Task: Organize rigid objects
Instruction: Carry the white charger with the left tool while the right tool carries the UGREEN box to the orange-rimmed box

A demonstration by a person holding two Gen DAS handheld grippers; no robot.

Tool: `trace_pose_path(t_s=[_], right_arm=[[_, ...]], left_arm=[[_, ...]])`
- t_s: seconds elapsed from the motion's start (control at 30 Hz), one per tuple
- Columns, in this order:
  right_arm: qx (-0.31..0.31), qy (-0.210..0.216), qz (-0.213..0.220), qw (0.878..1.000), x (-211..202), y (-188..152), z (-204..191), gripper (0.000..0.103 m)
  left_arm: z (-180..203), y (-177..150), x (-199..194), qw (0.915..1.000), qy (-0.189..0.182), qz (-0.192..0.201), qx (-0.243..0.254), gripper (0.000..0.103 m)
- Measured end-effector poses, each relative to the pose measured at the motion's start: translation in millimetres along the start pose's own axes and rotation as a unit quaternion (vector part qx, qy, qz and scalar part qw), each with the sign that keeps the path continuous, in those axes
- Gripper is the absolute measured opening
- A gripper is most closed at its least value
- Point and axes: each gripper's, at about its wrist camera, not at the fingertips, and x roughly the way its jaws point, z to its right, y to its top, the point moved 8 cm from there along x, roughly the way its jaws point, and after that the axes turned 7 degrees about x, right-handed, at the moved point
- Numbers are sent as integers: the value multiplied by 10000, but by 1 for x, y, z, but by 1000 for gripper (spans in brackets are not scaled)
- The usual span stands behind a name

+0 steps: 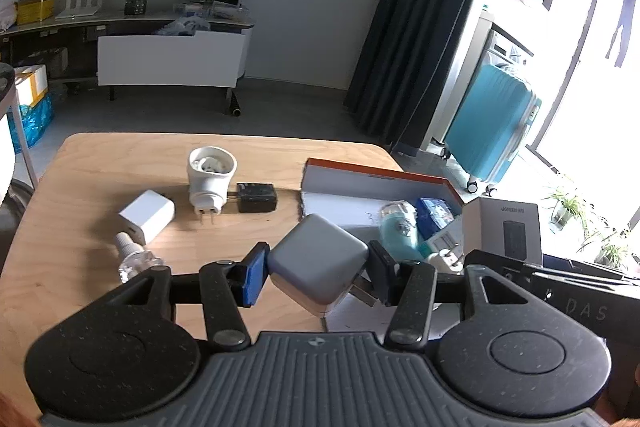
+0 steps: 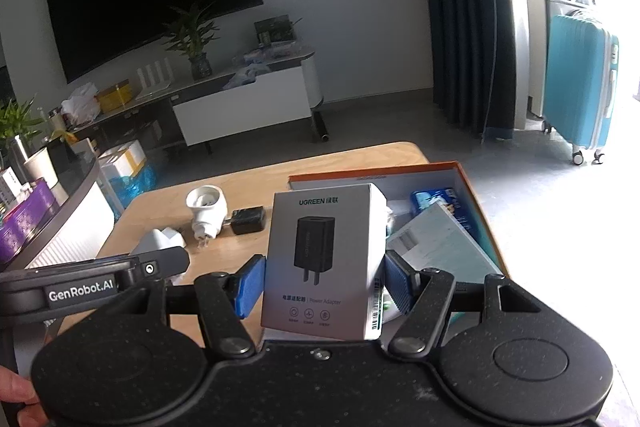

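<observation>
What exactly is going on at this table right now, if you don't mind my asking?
A person is tidying small electronics with two handheld grippers. The left gripper grips a grey charger, the right gripper a boxed power adapter, both above the wooden table near the open orange-rimmed box, which already holds a few items. A white charger, a white plug adapter, a black charger and a small clear bottle lie on the table.
</observation>
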Motion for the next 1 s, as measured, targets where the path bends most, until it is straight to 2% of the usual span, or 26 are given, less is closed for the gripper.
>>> trace_pose_path(t_s=[0.67, 1.0], right_arm=[[259, -422, 319, 9983, -19, 13, 48, 76], [296, -461, 368, 9978, -18, 17, 55, 77]], left_arm=[[54, -2, 18, 9979, -503, -98, 387, 53], [67, 3, 28, 9971, -569, -108, 493, 53]])
